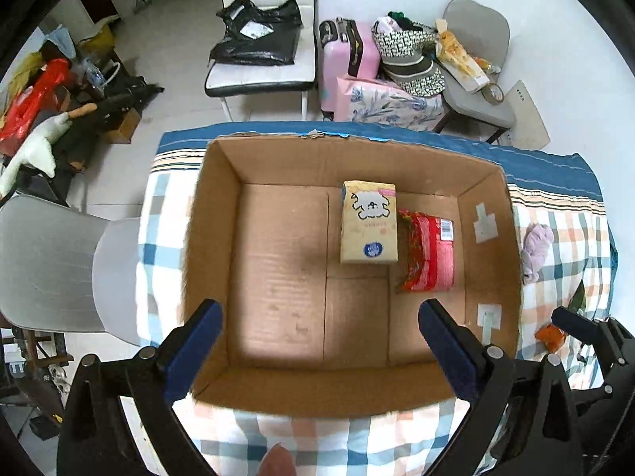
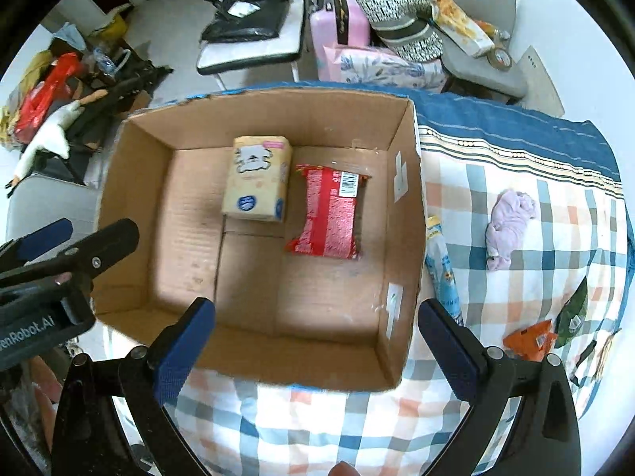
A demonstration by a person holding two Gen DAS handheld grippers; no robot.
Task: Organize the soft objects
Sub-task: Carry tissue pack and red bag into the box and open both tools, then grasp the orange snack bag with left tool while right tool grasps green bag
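Tissue pack [image 1: 369, 222] and red packet [image 1: 430, 256] in cardboard box [image 1: 278, 158], beyond both tools [image 1: 319, 351] [image 2: 315, 347], jaws spread, empty.

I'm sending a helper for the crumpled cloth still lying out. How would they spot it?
Start at the open cardboard box on the checked bedspread. Look right of it, outside its wall: the pale lilac cloth lies bunched alone. Unlike the glossy snack packets nearer the bed's edge, it is matte and unprinted.

Checked bedspread [image 2: 516, 182] carries cardboard box [image 2: 401, 261], lilac cloth [image 2: 510, 228], orange packet [image 2: 530, 341]
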